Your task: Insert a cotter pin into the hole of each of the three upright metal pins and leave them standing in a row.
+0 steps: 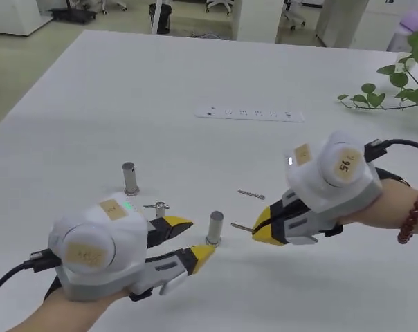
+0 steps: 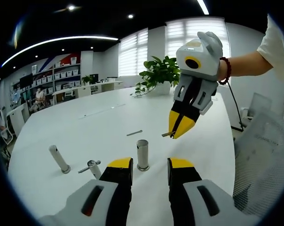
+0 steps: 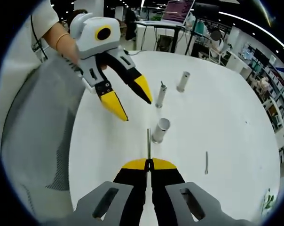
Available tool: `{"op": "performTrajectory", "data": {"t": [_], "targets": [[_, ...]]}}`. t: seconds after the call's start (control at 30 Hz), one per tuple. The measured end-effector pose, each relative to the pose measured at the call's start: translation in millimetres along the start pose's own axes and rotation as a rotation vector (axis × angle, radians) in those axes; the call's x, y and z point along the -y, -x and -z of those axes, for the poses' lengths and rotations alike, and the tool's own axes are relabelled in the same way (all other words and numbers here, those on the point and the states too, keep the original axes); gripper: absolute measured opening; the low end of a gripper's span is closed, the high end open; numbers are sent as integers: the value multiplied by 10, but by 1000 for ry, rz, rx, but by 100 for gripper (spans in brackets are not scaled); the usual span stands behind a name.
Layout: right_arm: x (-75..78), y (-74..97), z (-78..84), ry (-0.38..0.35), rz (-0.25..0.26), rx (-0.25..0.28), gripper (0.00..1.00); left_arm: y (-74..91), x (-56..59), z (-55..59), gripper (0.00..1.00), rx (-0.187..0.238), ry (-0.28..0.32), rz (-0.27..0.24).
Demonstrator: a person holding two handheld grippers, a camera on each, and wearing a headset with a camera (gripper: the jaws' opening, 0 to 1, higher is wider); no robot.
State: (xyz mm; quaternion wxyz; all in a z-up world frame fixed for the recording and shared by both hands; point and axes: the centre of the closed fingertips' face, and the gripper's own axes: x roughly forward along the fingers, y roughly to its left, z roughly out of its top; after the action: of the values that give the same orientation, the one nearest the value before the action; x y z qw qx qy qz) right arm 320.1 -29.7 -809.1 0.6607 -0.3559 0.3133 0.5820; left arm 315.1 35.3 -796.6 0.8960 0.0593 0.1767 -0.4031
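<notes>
The left tongs (image 1: pixel 197 237) are spread, empty, with the near pin (image 1: pixel 214 228) standing just ahead of the gap between their yellow tips. The right tongs (image 1: pixel 259 232) are pressed together on a thin cotter (image 1: pixel 240 226), which sticks straight out of the tips toward the near pin. Its free end is just beside the pin's side; whether they touch I cannot tell.

The tabletop (image 1: pixel 126 90) is wide, white and matte. A white power strip (image 1: pixel 250 113) lies flat farther back, and a leafy plant (image 1: pixel 396 83) reaches in at the right edge. Around it is an open office with pale flooring, chair bases, shelves, blinds on the windows and strip lights.

The three pins are short silver cylinders on flared feet, upright in a slanting row. The near pin is bare. The middle pin (image 1: pixel 160 207) carries a thin cross-piece through its top. The far pin (image 1: pixel 130 178) stands alone and bare. A spare cotter (image 1: pixel 250 195) lies flat on the tabletop, near the right tongs.
</notes>
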Motion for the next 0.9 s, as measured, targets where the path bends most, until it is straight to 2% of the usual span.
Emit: {"op": "performTrajectory", "data": {"t": [0.13, 0.3, 0.5, 0.9], "targets": [[47, -33, 28, 4, 9, -24, 2, -59, -62, 4, 28, 4, 32, -27], [104, -61, 66, 23, 21, -58, 3, -132, -95, 21, 27, -1, 40, -37], [169, -100, 97, 18, 24, -75, 3, -231, -131, 60, 26, -13, 63, -47], [212, -146, 157, 15, 25, -97, 3, -379, -136, 107, 23, -27, 80, -30]]}}
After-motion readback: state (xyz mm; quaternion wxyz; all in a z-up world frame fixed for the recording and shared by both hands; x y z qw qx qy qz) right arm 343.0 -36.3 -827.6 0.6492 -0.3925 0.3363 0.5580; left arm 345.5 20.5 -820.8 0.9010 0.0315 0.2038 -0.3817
